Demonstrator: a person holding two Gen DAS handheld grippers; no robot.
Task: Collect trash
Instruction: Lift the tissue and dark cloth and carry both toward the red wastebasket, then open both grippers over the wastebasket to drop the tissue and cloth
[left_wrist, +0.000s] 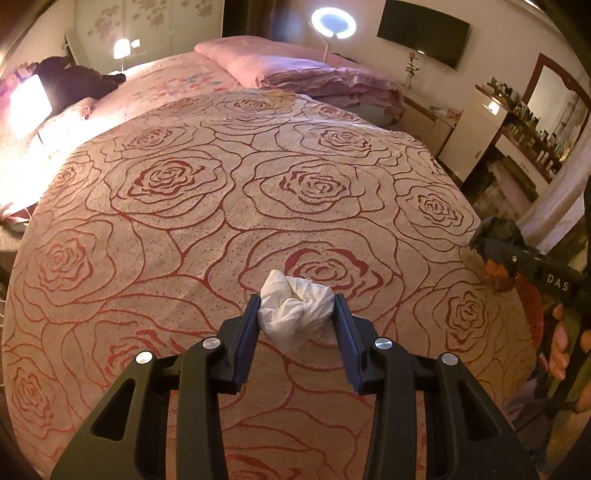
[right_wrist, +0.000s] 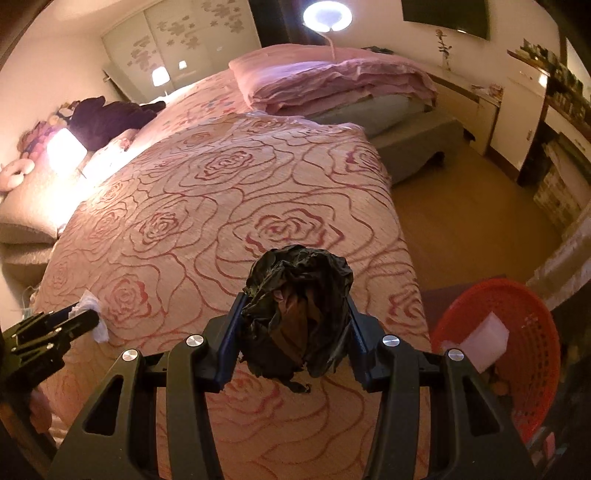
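A bedspread patterned with large red roses (left_wrist: 229, 206) covers the bed in the left wrist view, and above it the left gripper (left_wrist: 297, 314) clamps a crumpled white tissue wad (left_wrist: 295, 310) between partly closed fingers. In the right wrist view, over the same cover's edge, the right gripper (right_wrist: 295, 314) grasps a crumpled black plastic bag (right_wrist: 299, 306); an orange perforated plastic basket (right_wrist: 532, 332) stands on the floor just beside the bed, lower right.

Rose-patterned bedspread (left_wrist: 207, 229), folded pink quilt (right_wrist: 332, 81) behind, ring lamp (left_wrist: 333, 23) glowing
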